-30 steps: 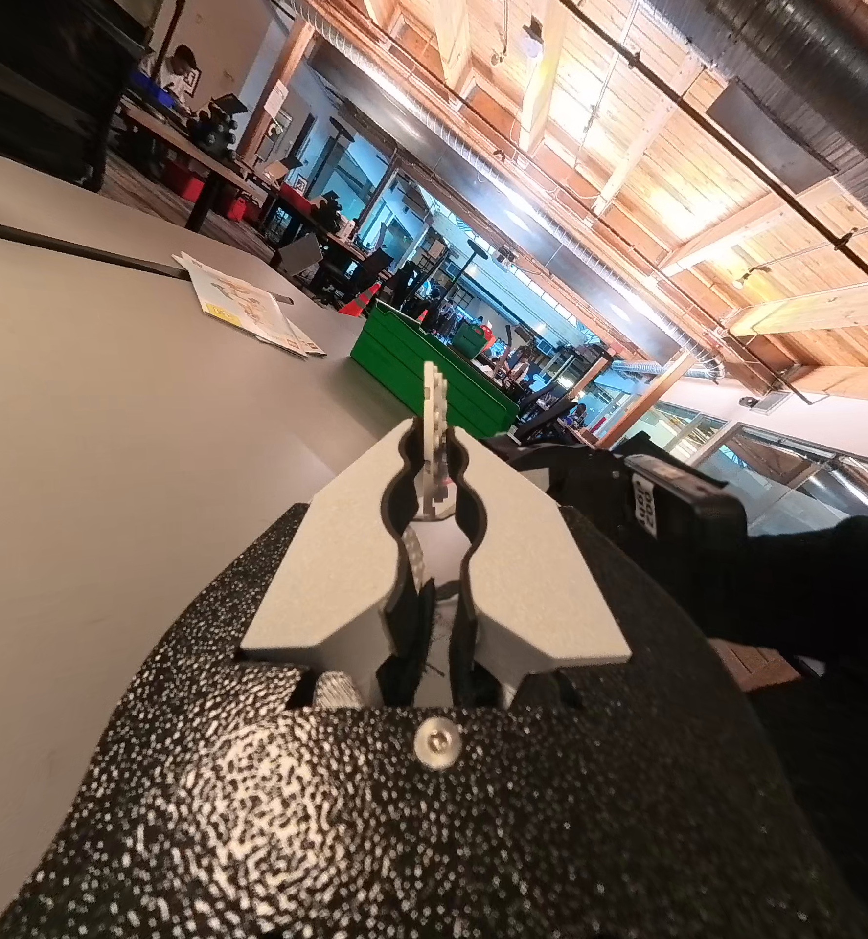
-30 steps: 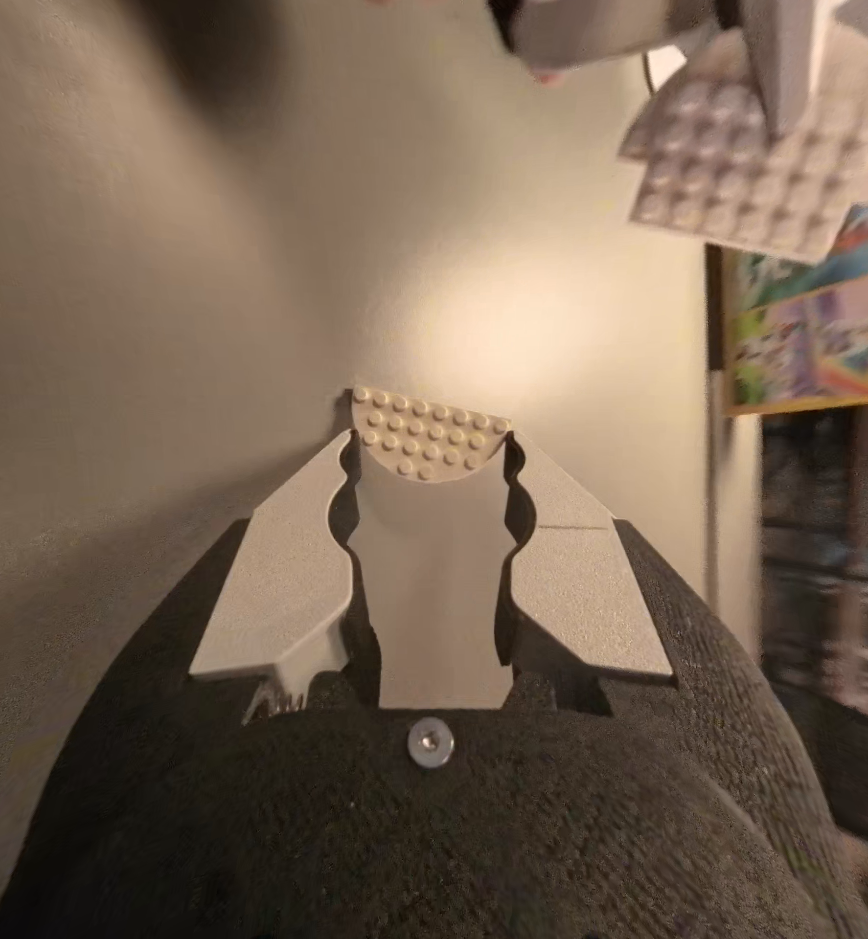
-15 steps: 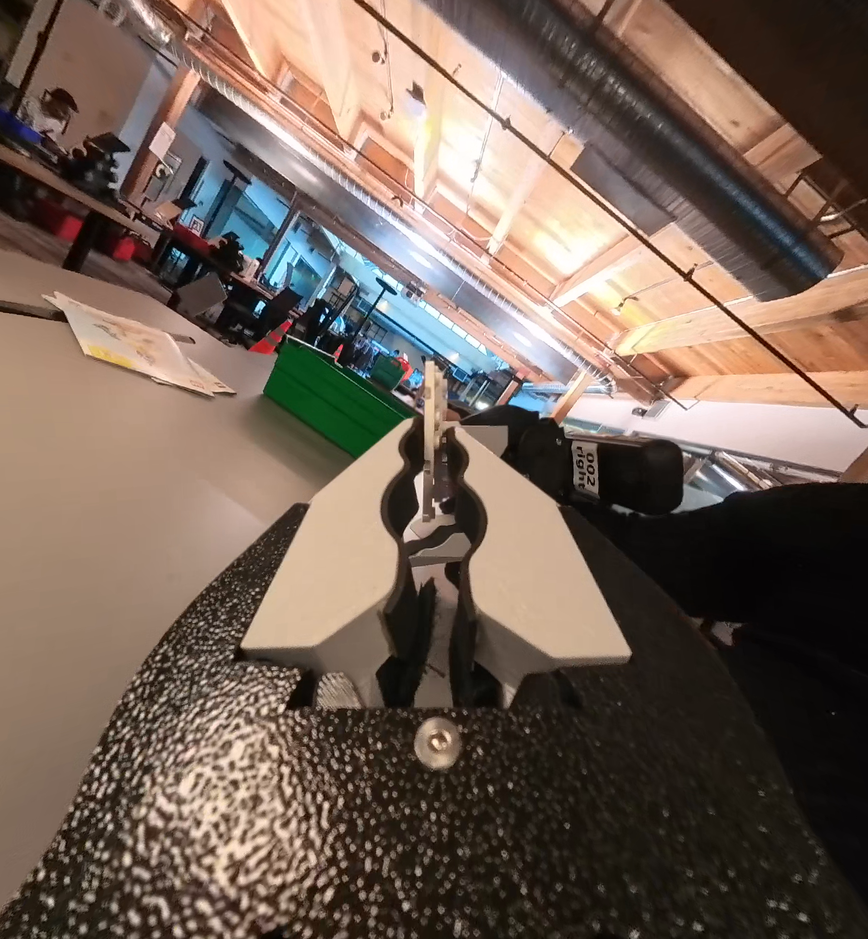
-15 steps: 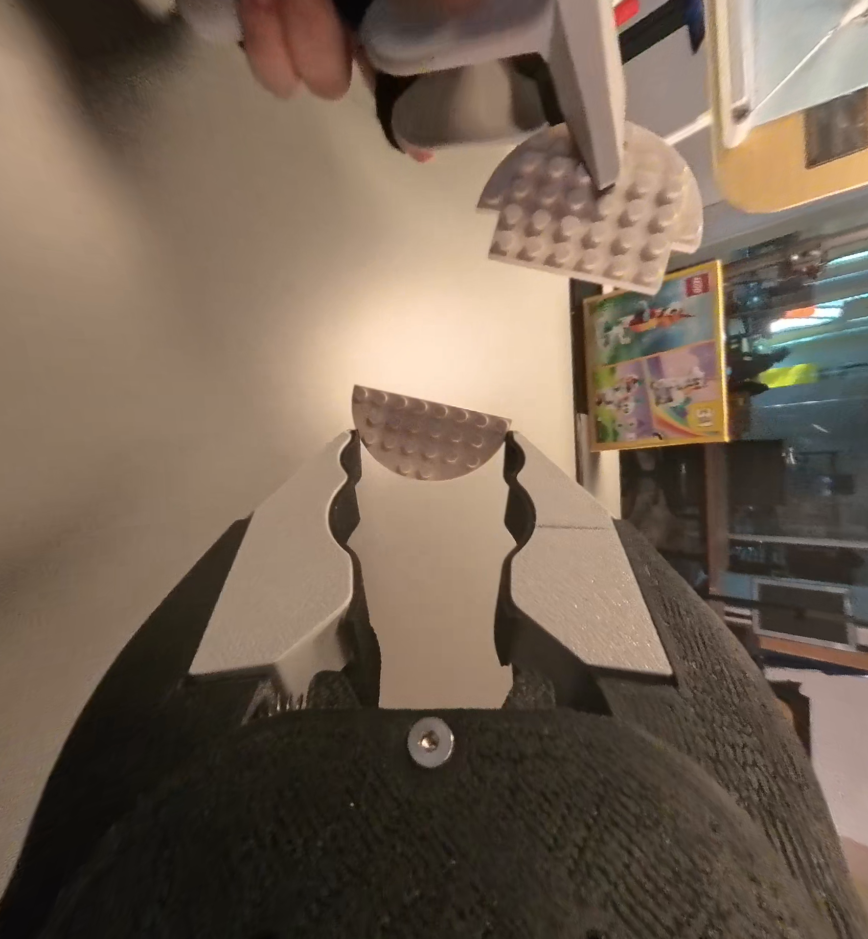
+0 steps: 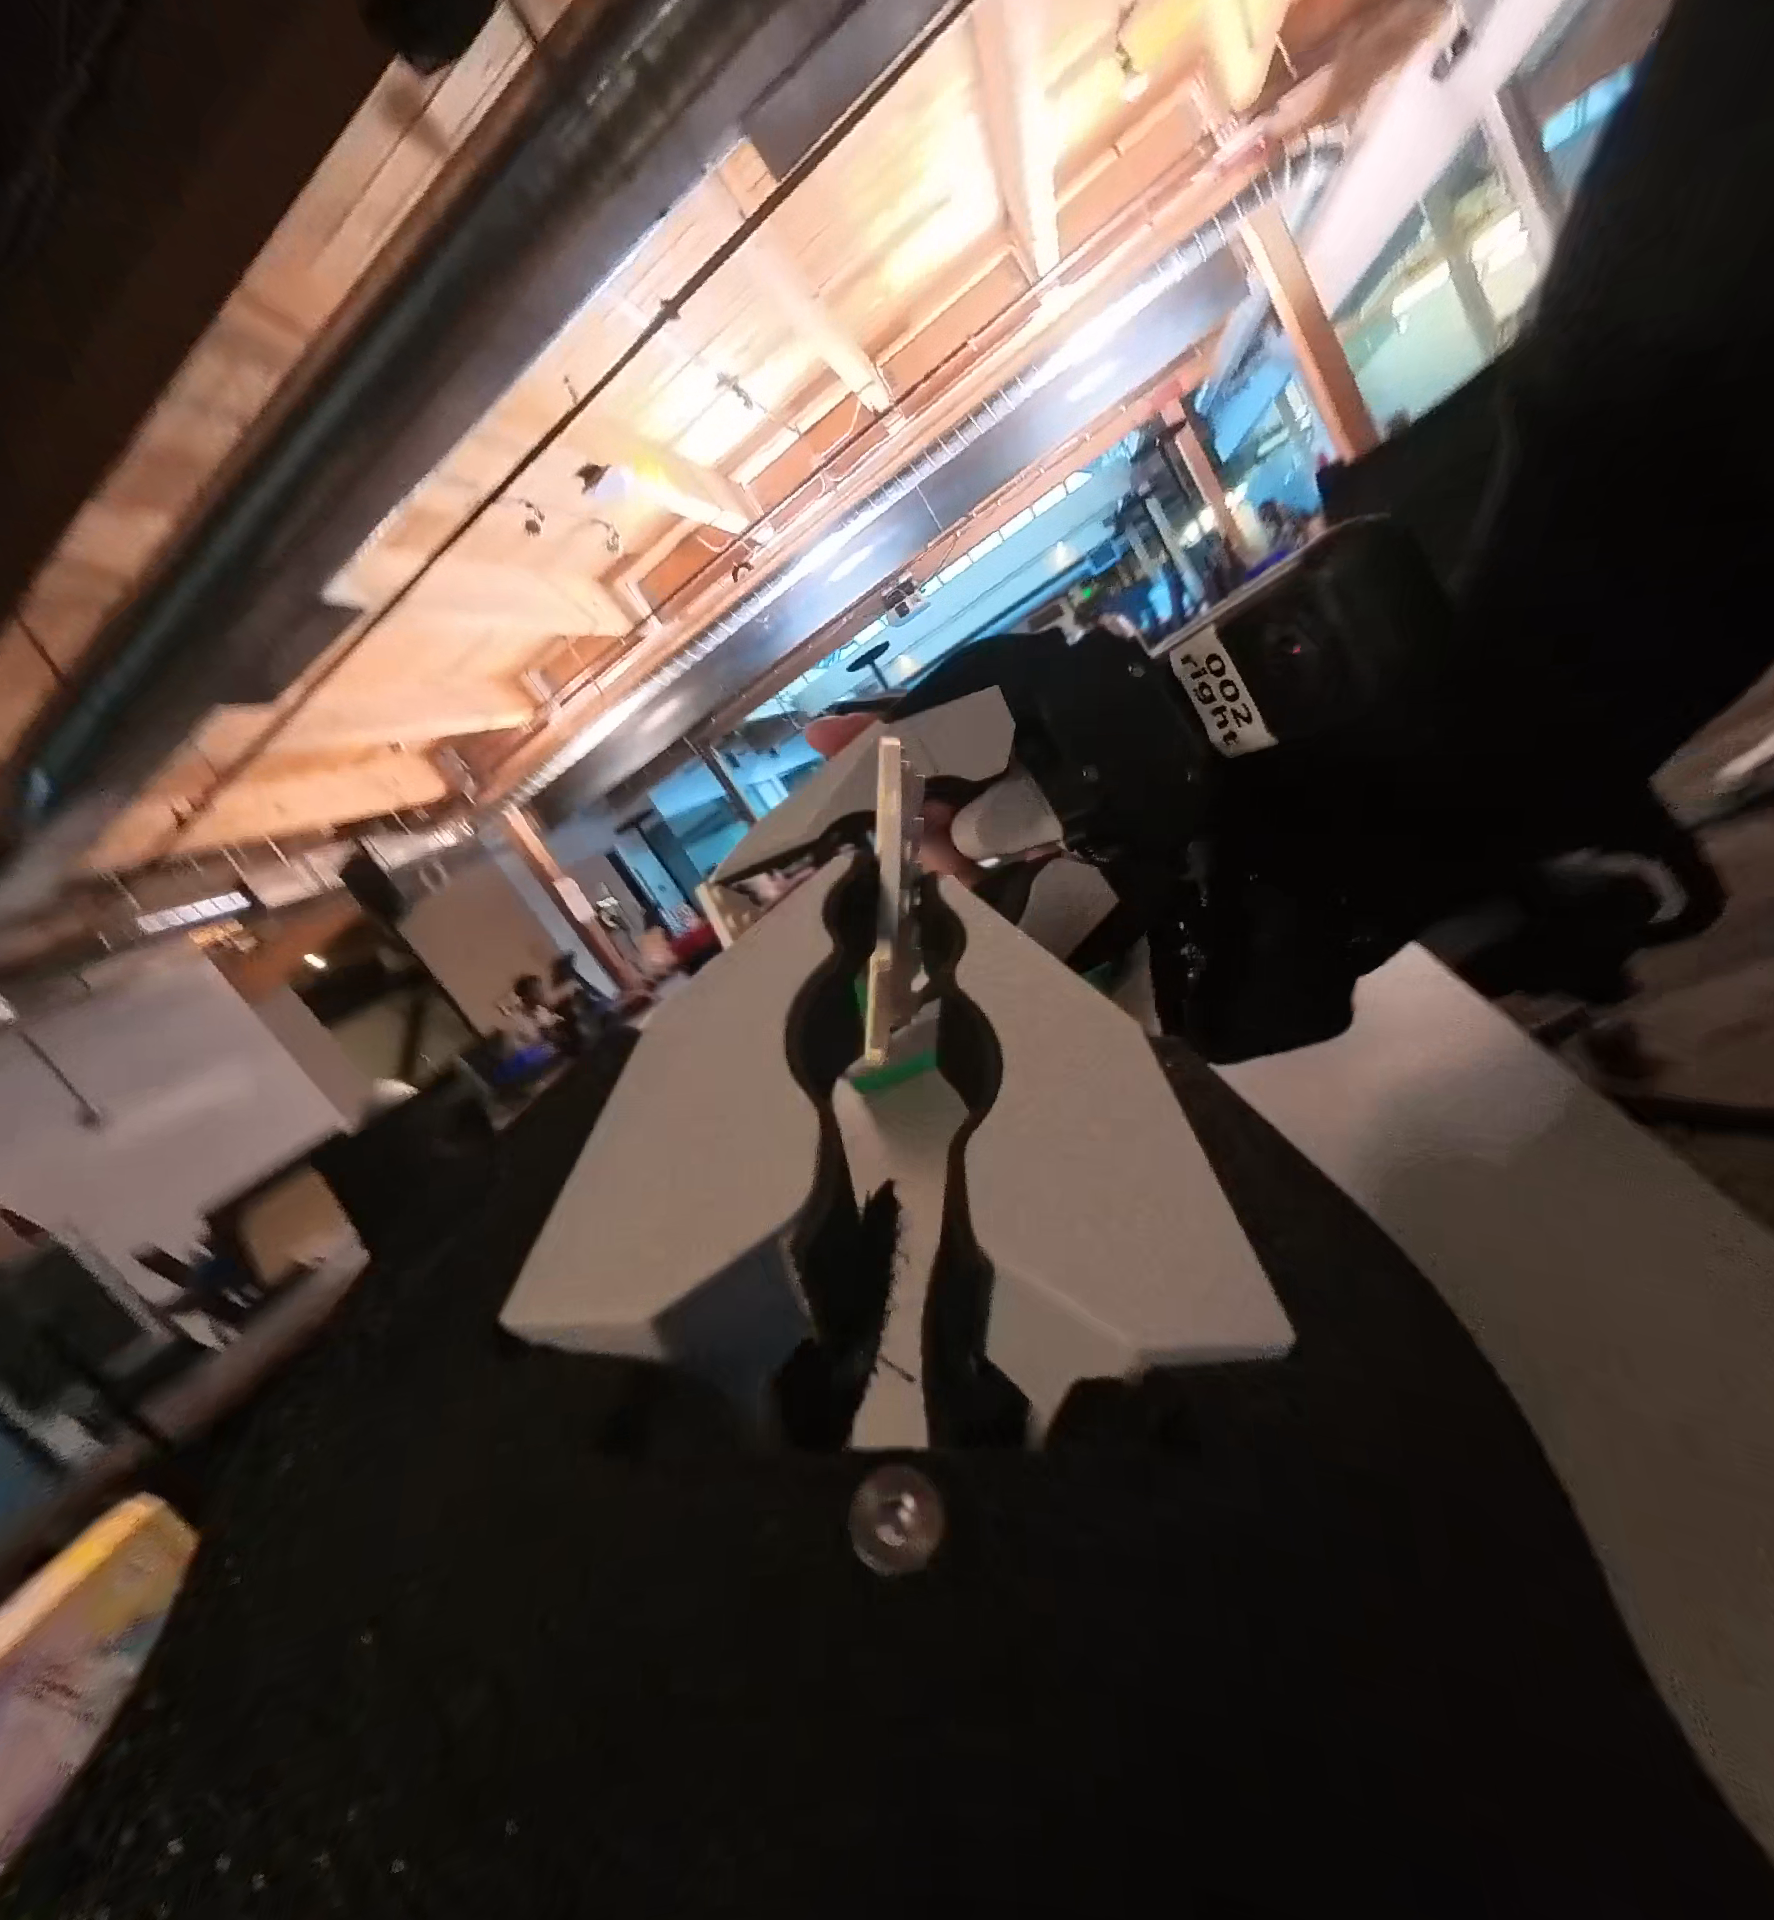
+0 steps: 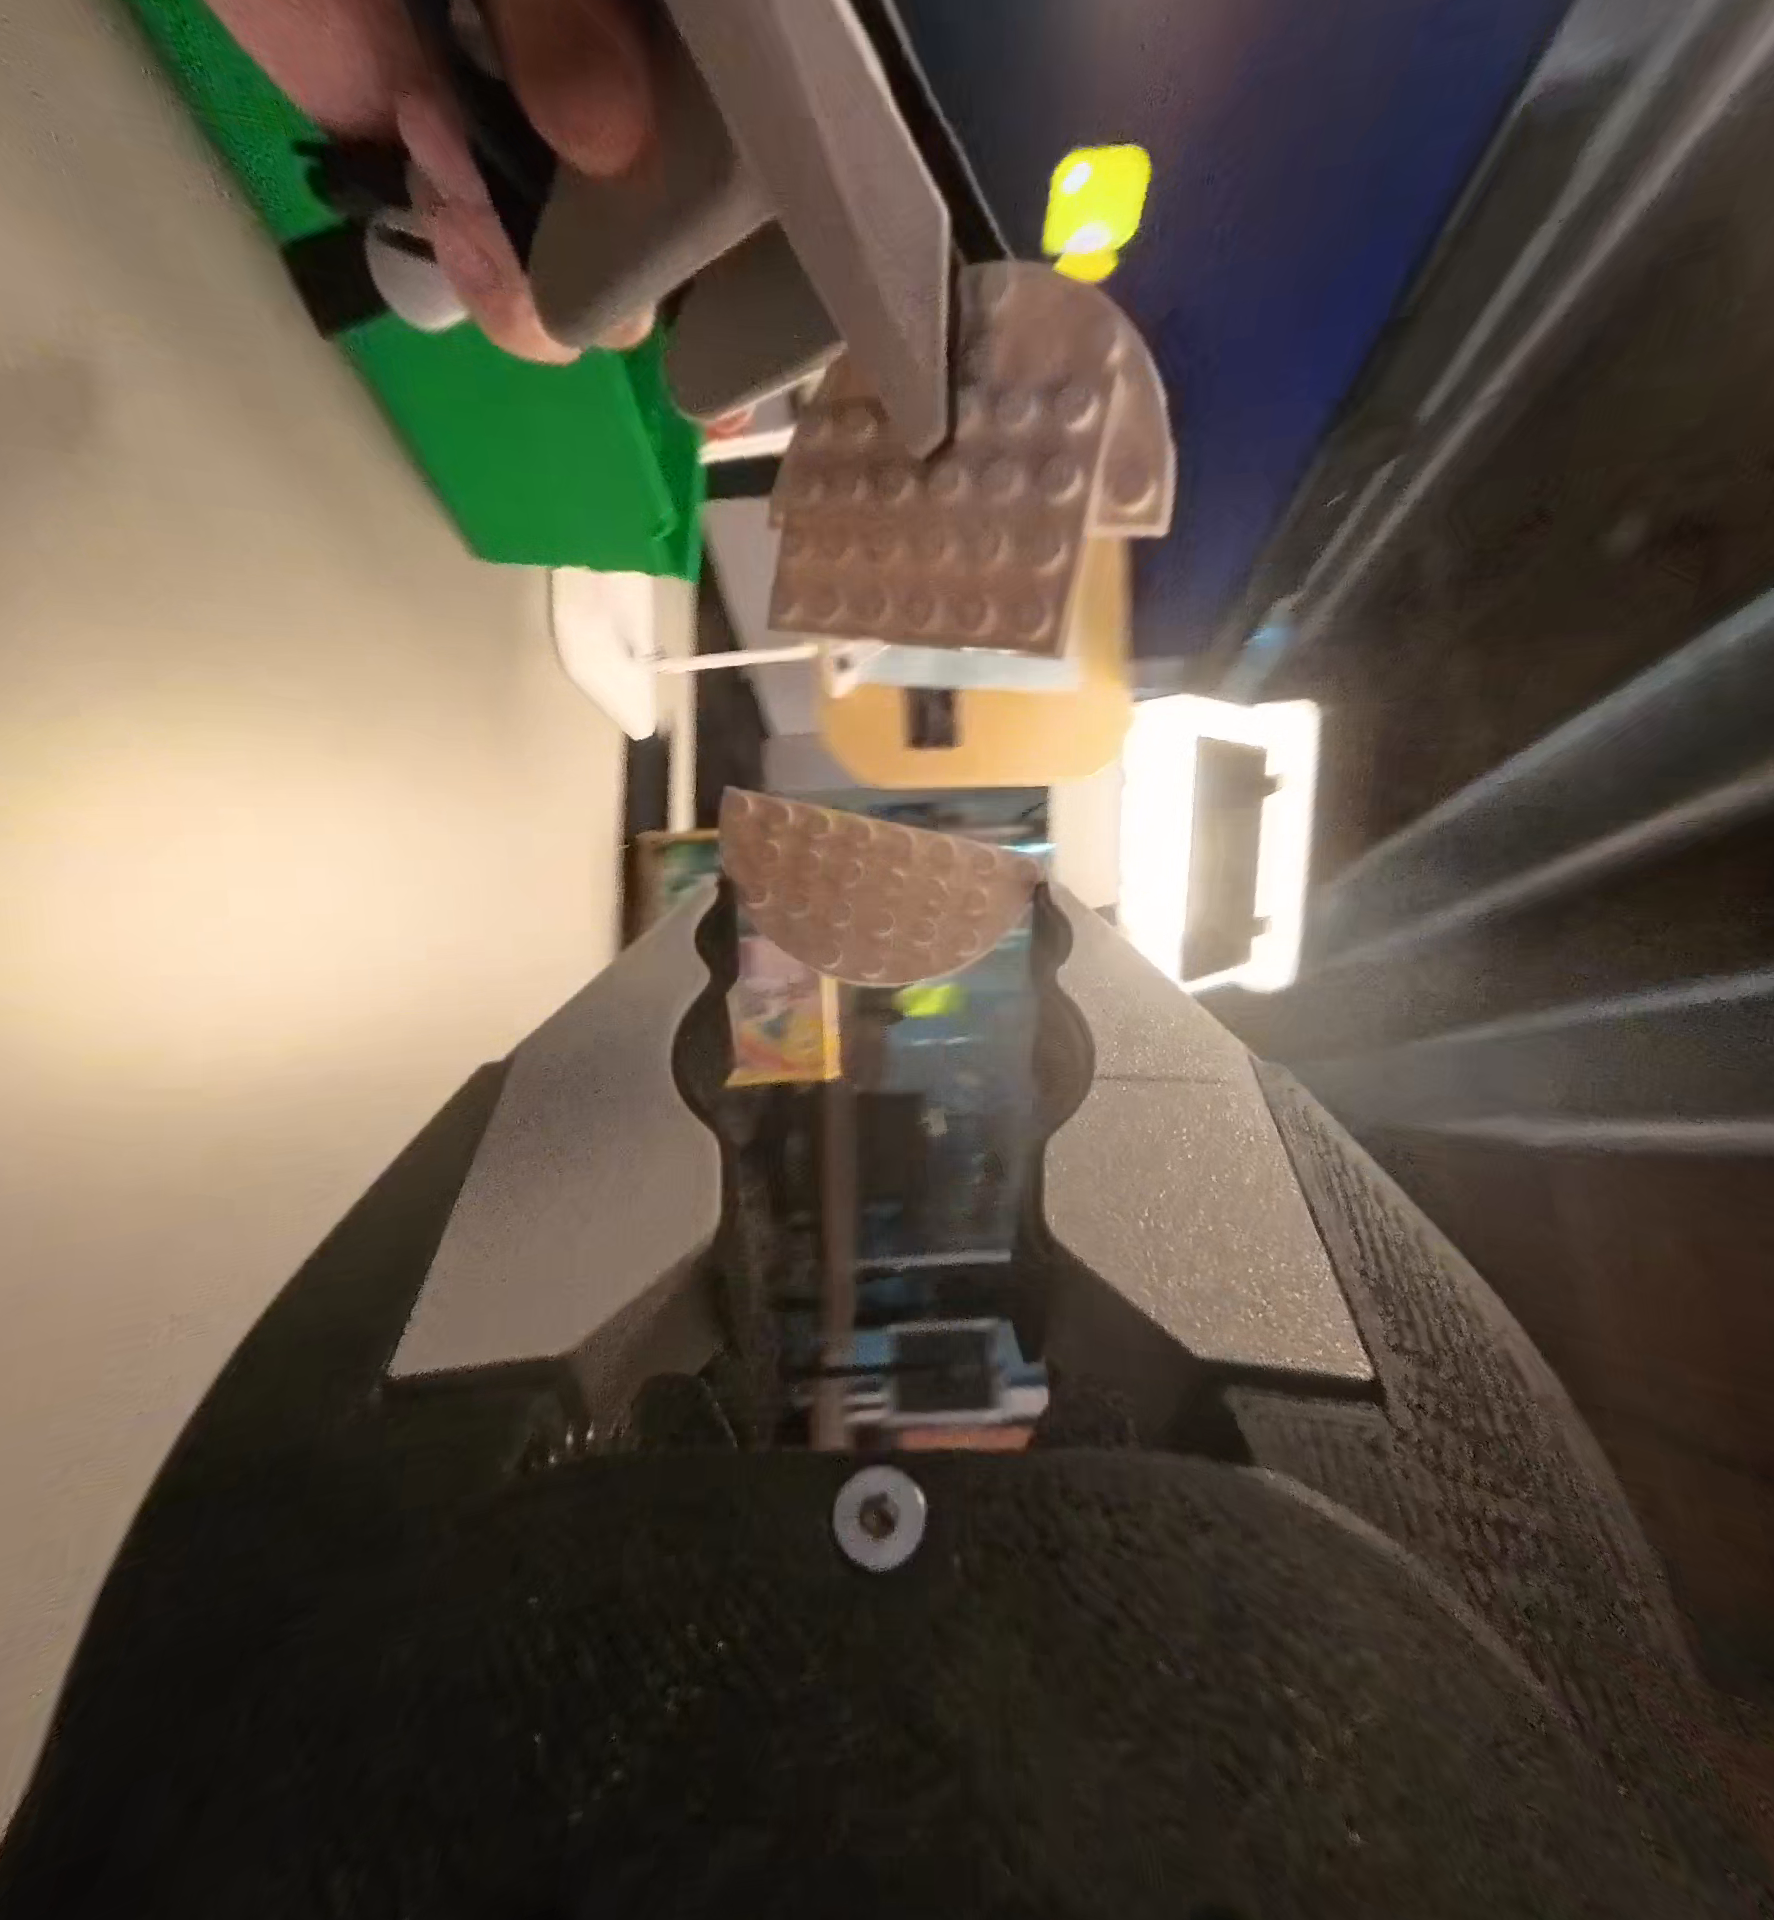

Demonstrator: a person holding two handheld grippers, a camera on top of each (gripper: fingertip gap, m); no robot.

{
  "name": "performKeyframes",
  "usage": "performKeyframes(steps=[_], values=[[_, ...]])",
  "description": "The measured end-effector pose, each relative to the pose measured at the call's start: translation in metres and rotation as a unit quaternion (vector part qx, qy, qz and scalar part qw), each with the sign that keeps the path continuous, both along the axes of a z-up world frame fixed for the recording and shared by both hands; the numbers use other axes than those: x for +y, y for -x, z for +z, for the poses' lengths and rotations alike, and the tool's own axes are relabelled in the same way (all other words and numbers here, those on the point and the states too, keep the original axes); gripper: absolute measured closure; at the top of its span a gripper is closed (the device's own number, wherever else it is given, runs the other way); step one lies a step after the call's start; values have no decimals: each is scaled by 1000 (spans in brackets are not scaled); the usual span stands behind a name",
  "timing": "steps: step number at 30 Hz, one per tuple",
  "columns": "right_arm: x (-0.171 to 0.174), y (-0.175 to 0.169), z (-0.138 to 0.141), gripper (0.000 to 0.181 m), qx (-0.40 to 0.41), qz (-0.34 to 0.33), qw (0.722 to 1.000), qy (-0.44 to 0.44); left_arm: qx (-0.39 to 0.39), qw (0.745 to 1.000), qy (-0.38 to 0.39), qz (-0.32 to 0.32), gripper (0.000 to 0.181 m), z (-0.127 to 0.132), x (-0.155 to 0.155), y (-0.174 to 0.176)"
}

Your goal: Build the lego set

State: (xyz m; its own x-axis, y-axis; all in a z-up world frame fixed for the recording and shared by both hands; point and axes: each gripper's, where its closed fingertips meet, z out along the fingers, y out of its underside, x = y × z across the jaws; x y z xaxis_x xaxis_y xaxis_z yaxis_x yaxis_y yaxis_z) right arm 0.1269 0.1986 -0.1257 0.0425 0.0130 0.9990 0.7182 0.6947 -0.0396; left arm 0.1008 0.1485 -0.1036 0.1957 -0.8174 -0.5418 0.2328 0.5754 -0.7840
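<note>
The right gripper (image 6: 878, 914) is clenched across a white half-round plate (image 6: 872, 899), pinching it by its two ends so the studded face looks back at the camera and the curved edge points toward six o'clock. Just past it, toward twelve o'clock in the right wrist view, the left gripper (image 6: 919, 436) nips a larger assembly of white plates (image 6: 956, 488), a squarish slab with a rounded piece joined at its two o'clock side; the two builds are near but apart. From the left wrist view the left gripper (image 5: 893, 914) is clamped on that assembly (image 5: 891, 894) edge-on, a thin blade standing upright between the tips, with the right gripper (image 5: 966, 821) close behind at one o'clock. A bare hand (image 6: 509, 177) works the left tool at eleven o'clock, in front of a green bin (image 6: 519, 436) on the pale table (image 6: 187, 831). The step looks like mating the half-round to the slab. To my eye it wants the flat edge squared to the slab's straight side and the studs lined up before any squeeze, then a press straight through the faces while the left holds firm; pushing at a slant would likely lever either plate out of its thin pinch.
</note>
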Motion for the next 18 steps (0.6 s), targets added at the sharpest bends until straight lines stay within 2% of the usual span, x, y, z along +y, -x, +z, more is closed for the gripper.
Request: performKeyframes(steps=[4,7,11,18], values=[[-22,5,34,126,-2,37,992,-123,11,990,-125,60,176,23,-17,2],[-42,11,54,125,-19,62,972,-225,24,976,-202,78,176,39,-33,3],[-71,20,77,126,-23,101,941,-323,36,958,-279,65,176,60,-60,4],[-111,25,108,126,-30,148,883,-445,53,940,-337,26,176,85,-86,5]])
